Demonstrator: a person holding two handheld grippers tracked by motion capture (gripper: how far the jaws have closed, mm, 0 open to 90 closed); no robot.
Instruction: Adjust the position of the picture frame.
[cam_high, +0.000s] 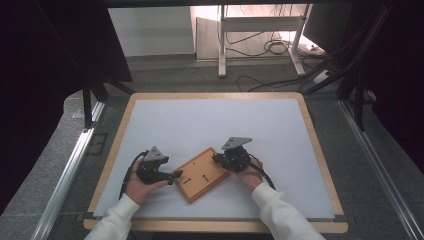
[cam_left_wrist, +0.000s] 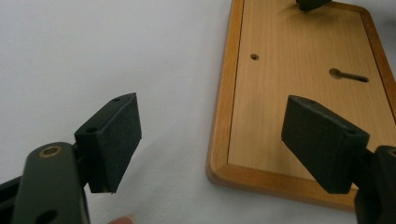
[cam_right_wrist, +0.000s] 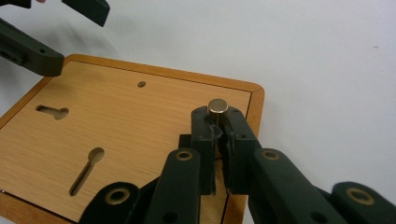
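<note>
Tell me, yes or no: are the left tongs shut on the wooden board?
No, the left tongs stand wide open, one pad above the wooden board, one over the white table.

Smooth satin wooden board (cam_right_wrist: 126, 126); shiny brass-coloured metal pin (cam_right_wrist: 218, 106); matt black plastic fingers (cam_left_wrist: 116, 135); matt white table surface (cam_high: 210, 125)

Left gripper (cam_left_wrist: 210, 140) rests low, its fingers (cam_left_wrist: 114, 140) spread wide apart; right gripper (cam_right_wrist: 217, 119) angles downward, fingers (cam_right_wrist: 238, 140) pinched nearly together; both forearms sleeved in white.
</note>
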